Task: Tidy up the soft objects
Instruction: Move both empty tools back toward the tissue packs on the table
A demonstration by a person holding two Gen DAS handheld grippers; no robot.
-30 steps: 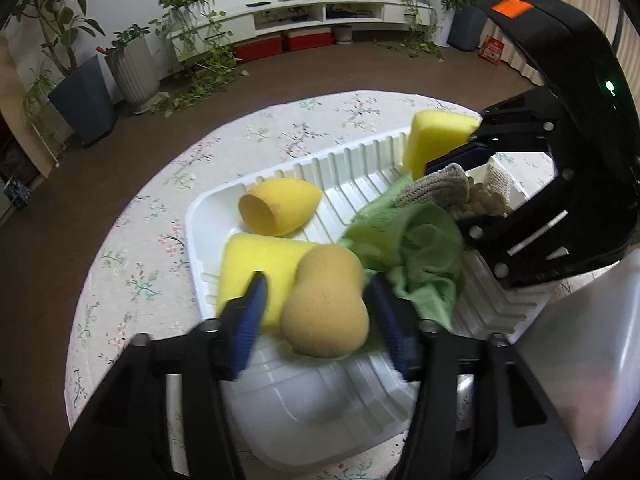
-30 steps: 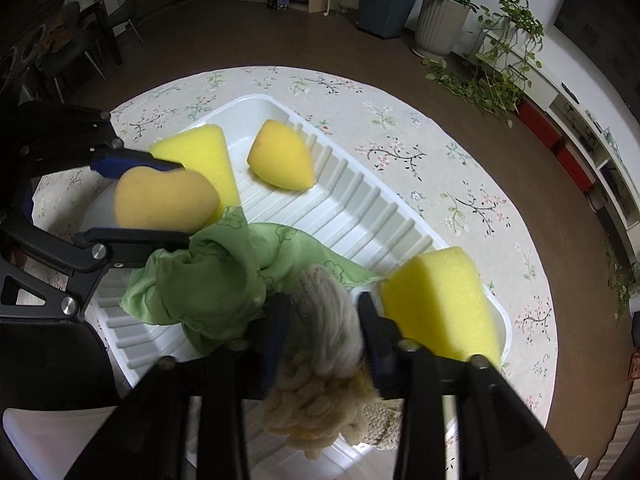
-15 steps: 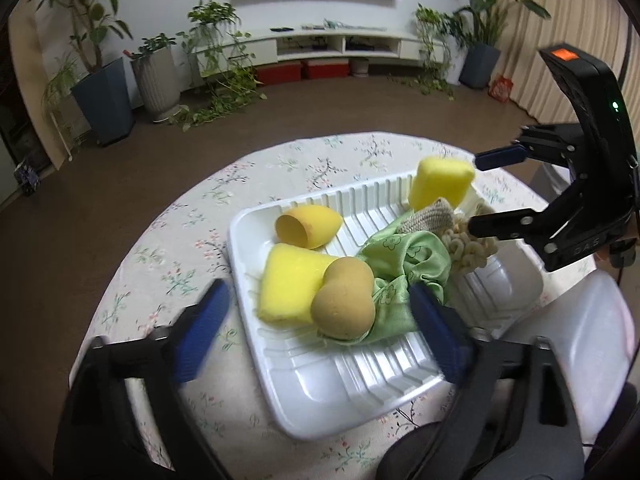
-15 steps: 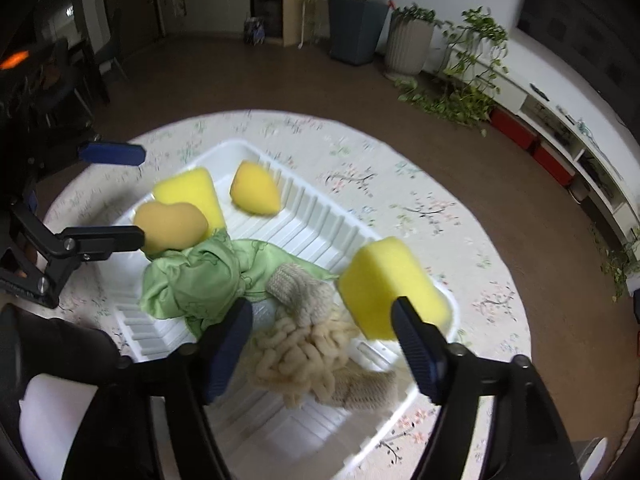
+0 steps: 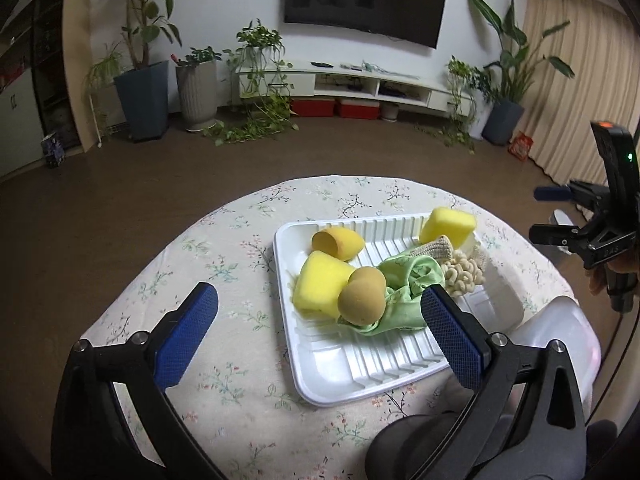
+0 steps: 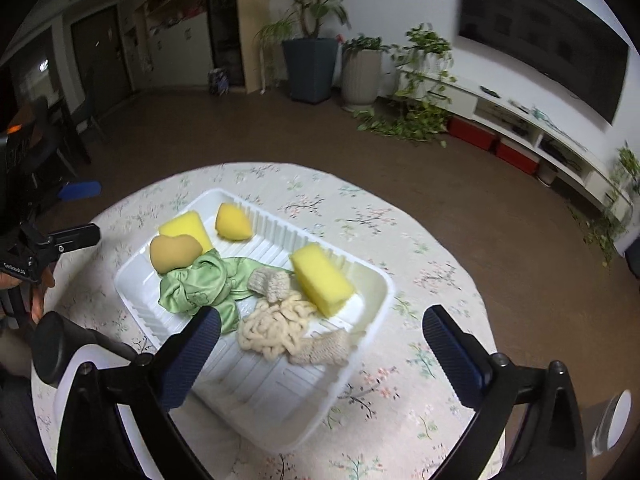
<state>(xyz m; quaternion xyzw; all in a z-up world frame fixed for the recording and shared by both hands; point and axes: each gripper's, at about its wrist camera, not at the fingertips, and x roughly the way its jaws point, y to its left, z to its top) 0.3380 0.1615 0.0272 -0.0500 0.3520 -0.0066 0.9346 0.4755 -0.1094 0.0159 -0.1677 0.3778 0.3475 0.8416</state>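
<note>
- so there's a white ribbed plastic tray (image 5: 340, 376) sitting on a round table with a floral tablecloth (image 5: 224, 384), and all the soft stuff is piled inside it
- tan peanut-shaped makeup sponge (image 5: 362, 295) is at one end of the tray, leaning on a yellow wedge-shaped foam sponge (image 5: 320, 284) and touching the crumpled light green satin cloth (image 6: 200, 286)
- a smaller orange-yellow teardrop sponge (image 5: 338, 243) lies on its own just beside that wedge, near the tray's corner
- second yellow foam block (image 6: 322, 279) is propped up tilted against the tray's long wall at the other end
- between the green cloth and that block there's a beige knitted piece (image 6: 270, 283), then a cream chunky looped yarn bundle (image 6: 272, 330) and another knitted bit lying flat by the rim, all kinda touching each other
- left gripper (image 5: 320, 312) has its blue-padded fingers spread as wide as they go, having just been opening, nothing between them, hanging above the tray
- right gripper (image 6: 320, 326) same deal, jaws just opened up wide and empty, well clear of the yarn
- room behind has potted plants (image 5: 140, 56) and a wall TV (image 5: 364, 0)
</note>
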